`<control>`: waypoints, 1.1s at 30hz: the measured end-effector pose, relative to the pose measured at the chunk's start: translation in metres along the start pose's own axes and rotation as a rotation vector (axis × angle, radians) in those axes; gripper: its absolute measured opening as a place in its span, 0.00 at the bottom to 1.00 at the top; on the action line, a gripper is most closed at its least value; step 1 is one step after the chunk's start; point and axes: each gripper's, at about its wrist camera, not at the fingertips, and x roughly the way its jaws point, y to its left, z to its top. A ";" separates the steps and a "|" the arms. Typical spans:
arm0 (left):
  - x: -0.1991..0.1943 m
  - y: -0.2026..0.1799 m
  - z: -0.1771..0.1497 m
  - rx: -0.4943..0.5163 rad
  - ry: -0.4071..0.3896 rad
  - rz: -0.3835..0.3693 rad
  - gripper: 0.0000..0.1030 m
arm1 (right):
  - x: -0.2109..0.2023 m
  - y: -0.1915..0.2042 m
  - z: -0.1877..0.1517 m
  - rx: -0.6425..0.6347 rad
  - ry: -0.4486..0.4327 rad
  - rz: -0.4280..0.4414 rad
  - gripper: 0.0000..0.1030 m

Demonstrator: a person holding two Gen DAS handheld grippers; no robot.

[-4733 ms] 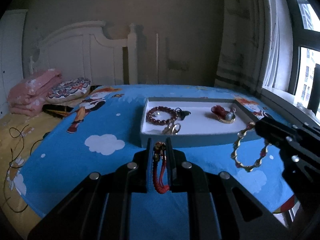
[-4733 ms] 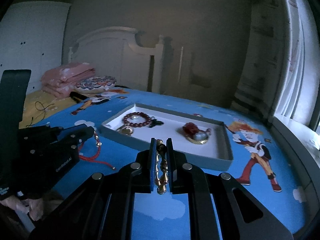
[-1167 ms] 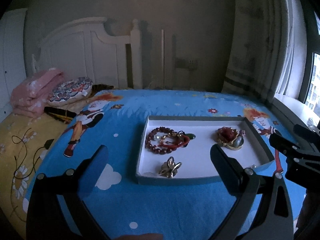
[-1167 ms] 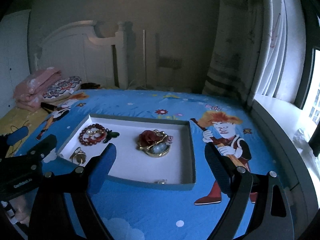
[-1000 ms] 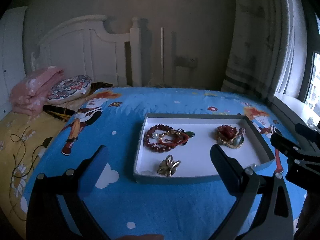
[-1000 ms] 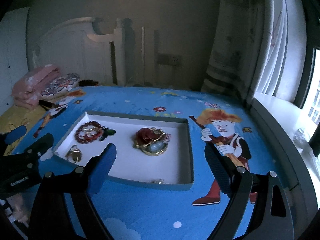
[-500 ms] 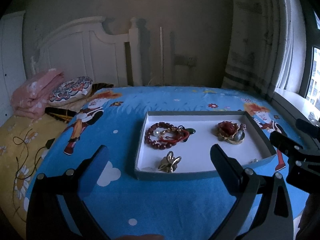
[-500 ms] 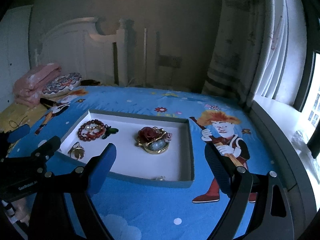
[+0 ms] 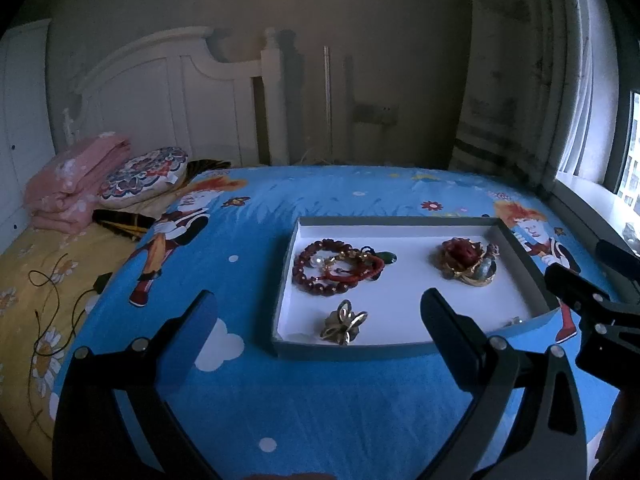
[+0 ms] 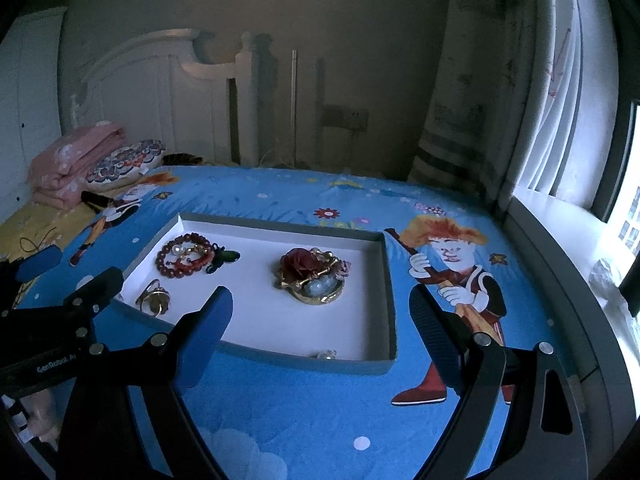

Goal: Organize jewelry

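A shallow grey tray (image 9: 352,347) with a white floor lies on the blue cartoon bedspread. In it lie a dark red bead bracelet with a red cord bracelet on it (image 9: 336,267), a gold flower piece (image 9: 345,322), a red and gold chain pile (image 9: 468,260) and a small item at the near right corner (image 9: 514,321). The tray also shows in the right wrist view (image 10: 304,360), with the bracelets (image 10: 184,256) and the gold pile (image 10: 314,276). My left gripper (image 9: 316,332) is open and empty, short of the tray. My right gripper (image 10: 320,324) is open and empty, over the tray's near edge.
A white headboard (image 9: 168,100) stands at the back. Pink folded bedding (image 9: 72,180) and a patterned cushion (image 9: 144,172) lie at the far left. A black cable (image 9: 48,308) lies on the yellow sheet. Curtains and a window sill (image 10: 560,216) run along the right.
Earlier, the left gripper was shut on the red cord bracelet and the right on the gold chain. Both pieces now lie in the tray; both grippers are open and drifting slightly.
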 end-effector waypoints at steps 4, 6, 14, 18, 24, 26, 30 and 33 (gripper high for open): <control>0.000 -0.001 -0.001 0.008 -0.003 0.008 0.95 | 0.001 -0.001 -0.001 0.005 0.002 -0.001 0.82; -0.001 -0.002 -0.001 0.006 -0.005 0.010 0.95 | 0.002 -0.001 -0.001 0.007 0.004 0.000 0.82; 0.002 -0.007 -0.005 0.042 0.023 0.072 0.95 | 0.003 -0.002 -0.002 0.004 0.008 -0.004 0.82; 0.006 -0.008 -0.007 0.034 0.054 0.031 0.95 | 0.002 -0.004 -0.004 0.002 0.014 -0.007 0.82; 0.007 -0.011 -0.008 0.046 0.054 0.015 0.95 | -0.001 -0.006 -0.005 0.000 0.016 -0.008 0.82; 0.007 -0.008 -0.006 0.024 0.058 -0.011 0.95 | -0.001 -0.006 -0.006 -0.001 0.016 -0.009 0.82; 0.009 0.004 -0.004 -0.034 0.062 -0.054 0.95 | -0.001 -0.005 -0.005 0.000 0.018 -0.009 0.82; 0.010 0.008 -0.002 -0.035 0.054 -0.025 0.95 | -0.002 -0.005 -0.005 0.007 0.014 0.002 0.82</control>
